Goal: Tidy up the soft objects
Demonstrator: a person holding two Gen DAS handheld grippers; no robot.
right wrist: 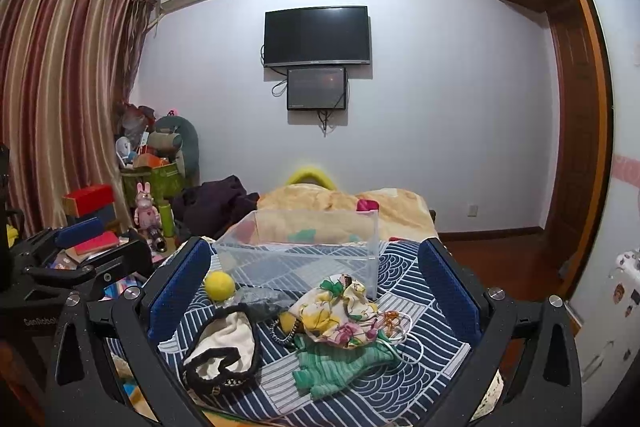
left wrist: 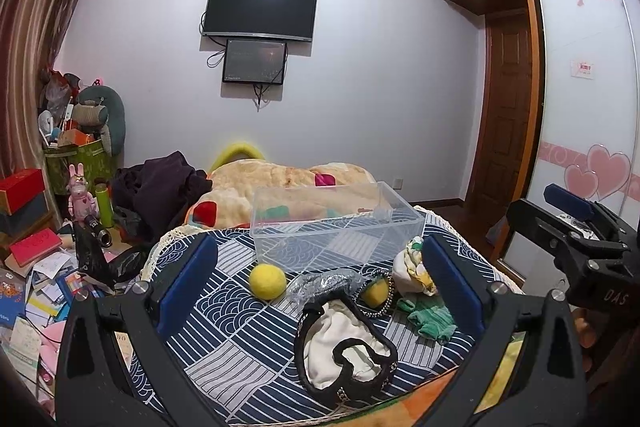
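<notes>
Hovering over the bed (left wrist: 224, 343), I keep my left claw (left wrist: 320, 291) spread wide with nothing in it — my right claw (right wrist: 314, 293) likewise. Just beyond them the clear box (left wrist: 336, 223) stands open-topped, its long side running nine to three. A yellow ball (left wrist: 267, 280) sits at its near left corner; floral cloth (right wrist: 340, 311), green knit (right wrist: 340, 367) and a black-trimmed white piece (left wrist: 344, 347) crowd six o'clock — bare cover at seven.
</notes>
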